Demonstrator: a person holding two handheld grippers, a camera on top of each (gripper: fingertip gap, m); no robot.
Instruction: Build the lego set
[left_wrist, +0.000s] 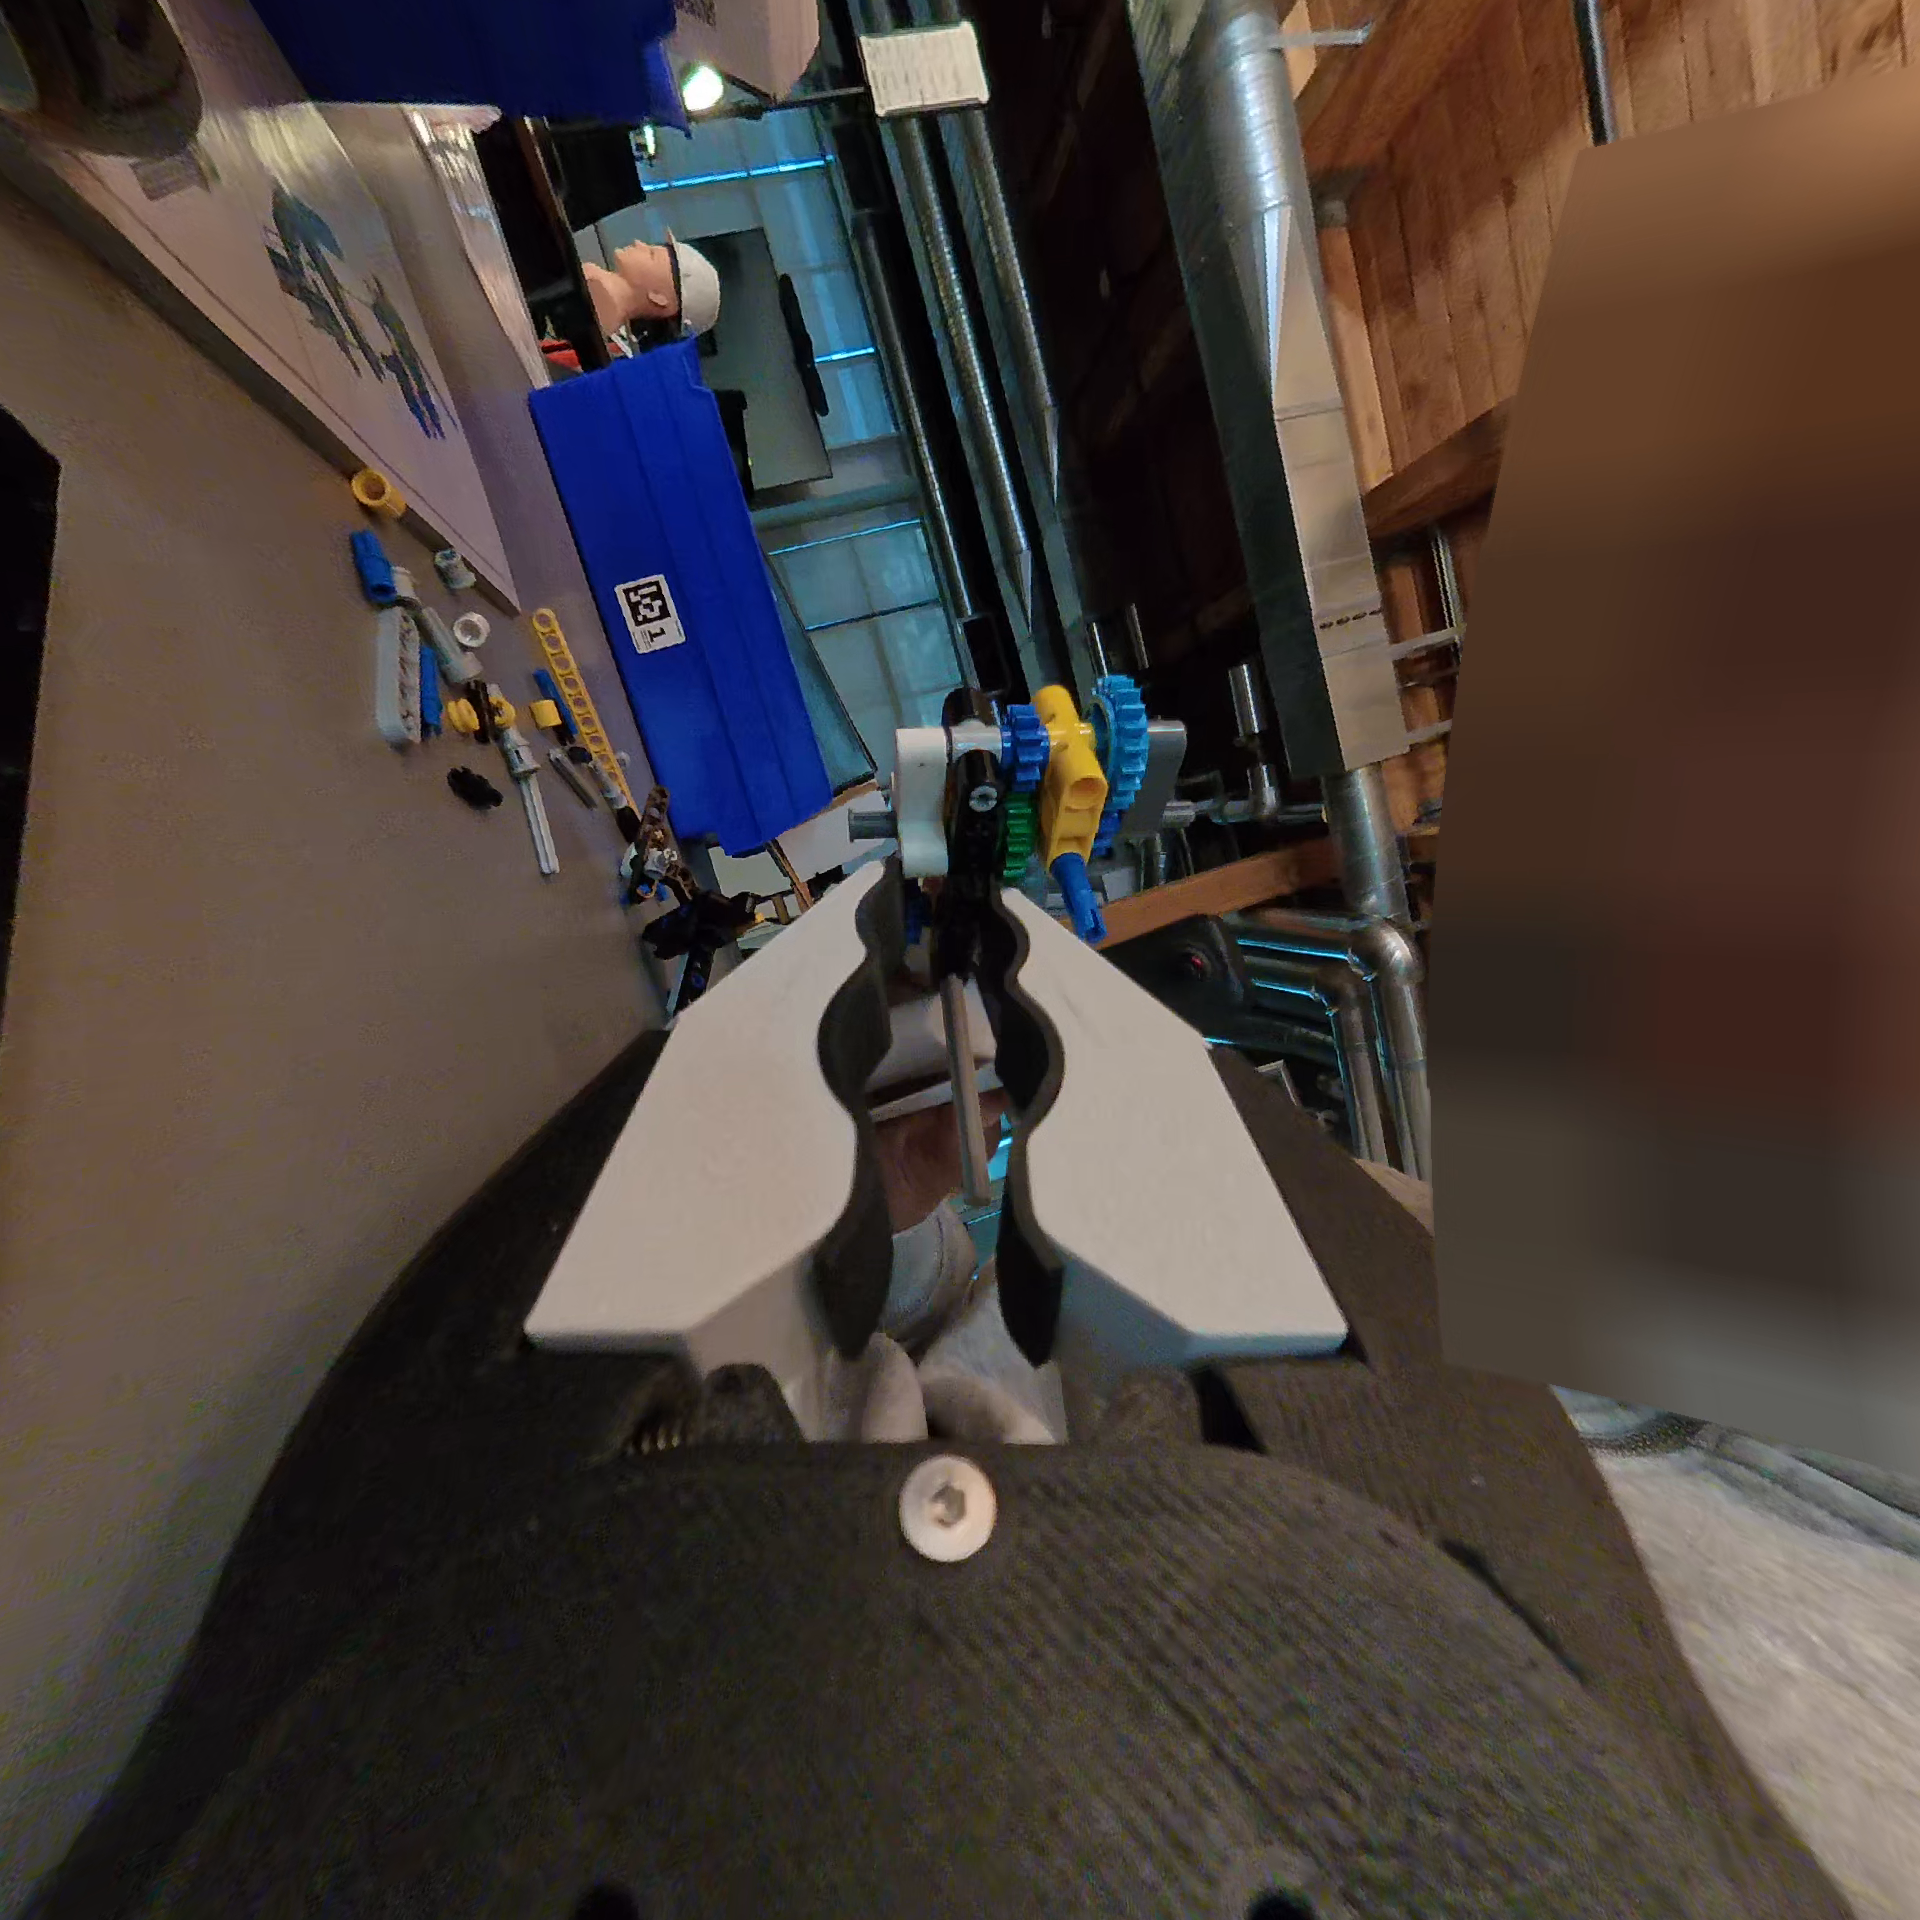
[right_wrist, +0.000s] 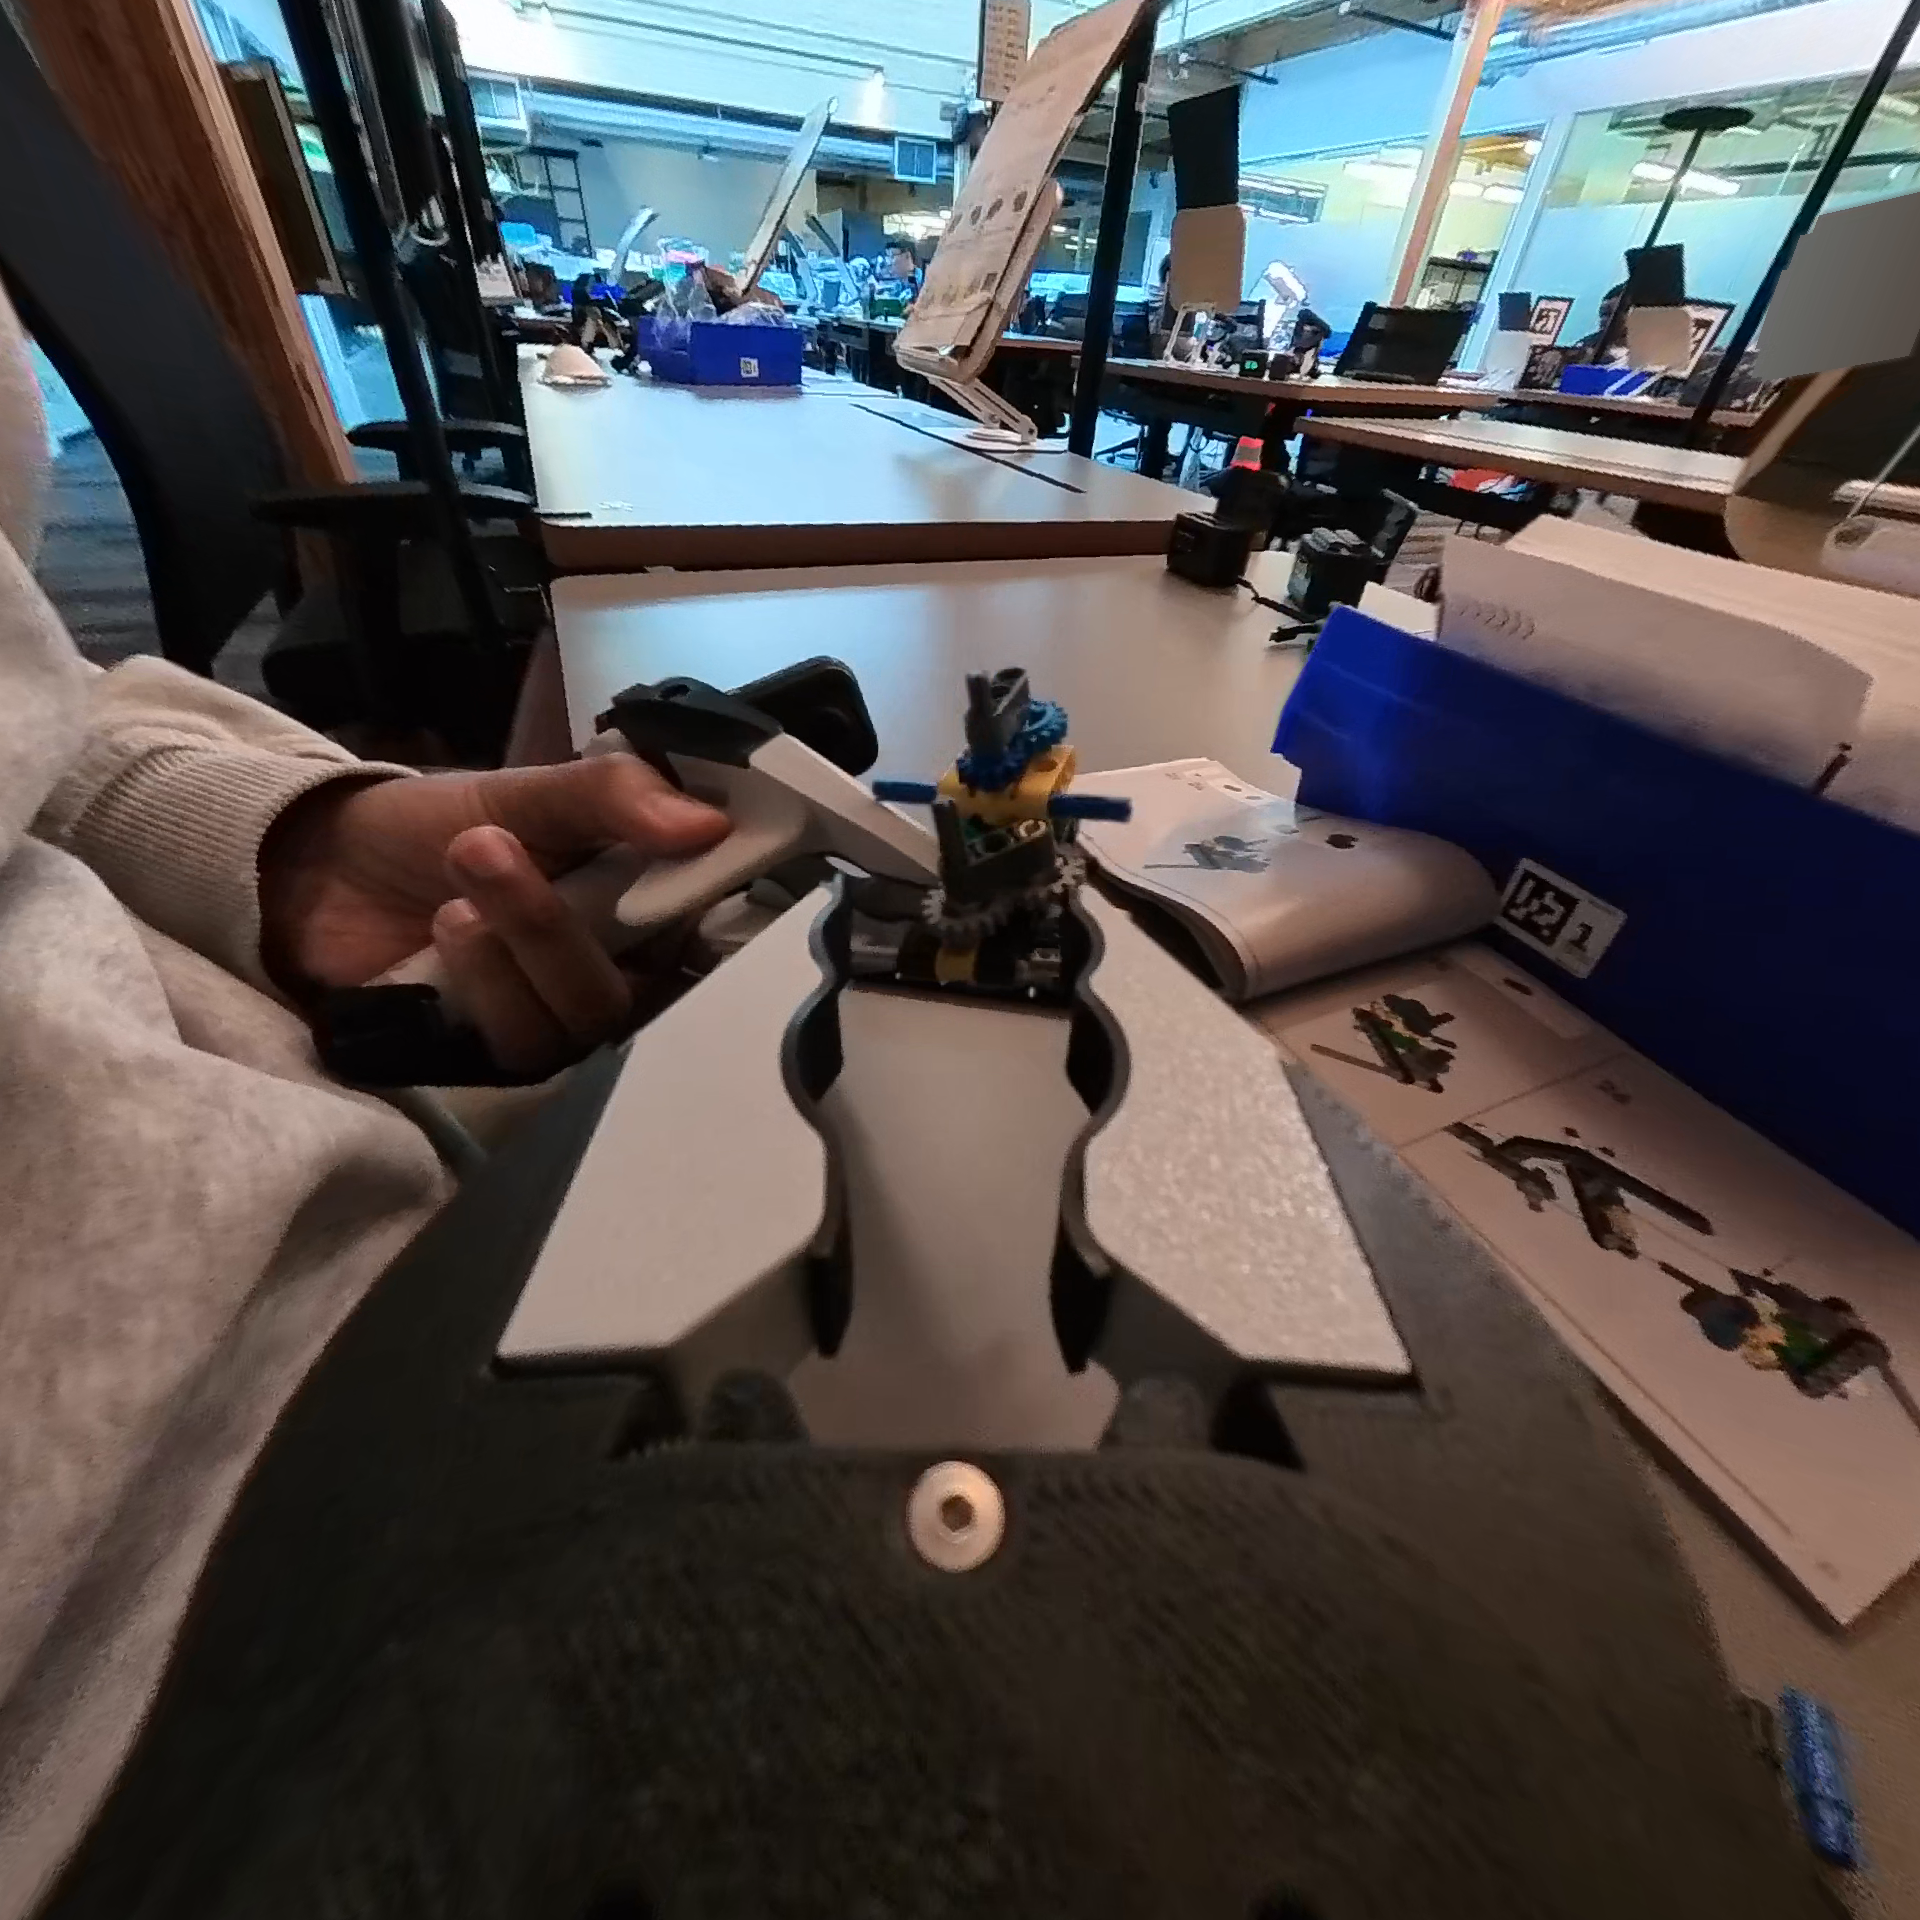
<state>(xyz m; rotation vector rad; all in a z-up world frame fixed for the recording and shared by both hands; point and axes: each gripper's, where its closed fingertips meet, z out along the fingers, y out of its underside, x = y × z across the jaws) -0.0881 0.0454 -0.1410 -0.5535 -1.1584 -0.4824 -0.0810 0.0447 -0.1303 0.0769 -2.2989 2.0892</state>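
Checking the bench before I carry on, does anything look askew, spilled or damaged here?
Nothing looks damaged or spilled. The gear assembly sits clamped in the left hand-held gripper, off the table. Loose lego pieces lie scattered on the table beside the blue bin, ordinary for a build under way.

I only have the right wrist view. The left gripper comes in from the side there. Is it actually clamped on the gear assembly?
Observer: Yes. In the left wrist view the left gripper is shut on a black beam of the gear assembly.
Operator: Anything sticking back into its fingers?
Observer: A grey axle runs back between them.
Operator: Are any spare parts out?
Observer: Yes, loose pieces, including a long yellow holed beam, lie on the table beside the blue bin.
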